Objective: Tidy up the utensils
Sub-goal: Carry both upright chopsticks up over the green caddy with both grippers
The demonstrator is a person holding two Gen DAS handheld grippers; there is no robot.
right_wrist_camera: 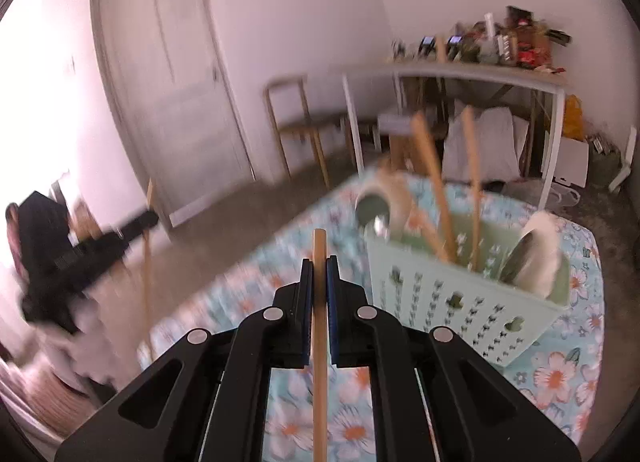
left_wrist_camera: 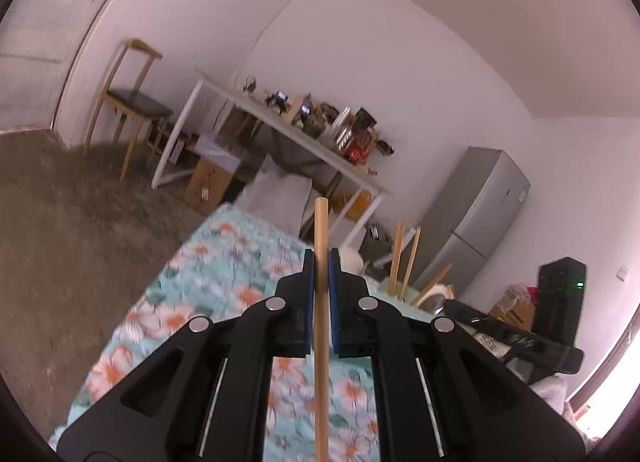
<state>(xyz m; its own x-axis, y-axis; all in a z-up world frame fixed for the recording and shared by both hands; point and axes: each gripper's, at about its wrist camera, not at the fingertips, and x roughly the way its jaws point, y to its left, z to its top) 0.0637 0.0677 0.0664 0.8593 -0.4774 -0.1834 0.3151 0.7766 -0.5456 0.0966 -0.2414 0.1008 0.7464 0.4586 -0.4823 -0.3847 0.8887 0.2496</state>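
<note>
My left gripper [left_wrist_camera: 320, 256] is shut on a wooden chopstick [left_wrist_camera: 321, 221] that runs straight up between its blue pads, above the floral tablecloth [left_wrist_camera: 224, 262]. My right gripper [right_wrist_camera: 319, 266] is shut on a second wooden chopstick [right_wrist_camera: 319, 250] in the same way. To the right of that gripper stands a pale green perforated utensil holder [right_wrist_camera: 460, 294] with wooden sticks [right_wrist_camera: 432, 189] and spoons [right_wrist_camera: 536, 258] in it. The left wrist view catches the holder's sticks [left_wrist_camera: 400, 258] at the far right of the table. The right wrist view is blurred.
A white desk [left_wrist_camera: 288, 133] piled with clutter, a wooden chair [left_wrist_camera: 132, 101] and a grey fridge [left_wrist_camera: 476, 217] stand behind the table. A black gripper body [left_wrist_camera: 512, 334] and a black box [left_wrist_camera: 560, 294] lie at the right. A white door [right_wrist_camera: 168, 73] is beyond the table.
</note>
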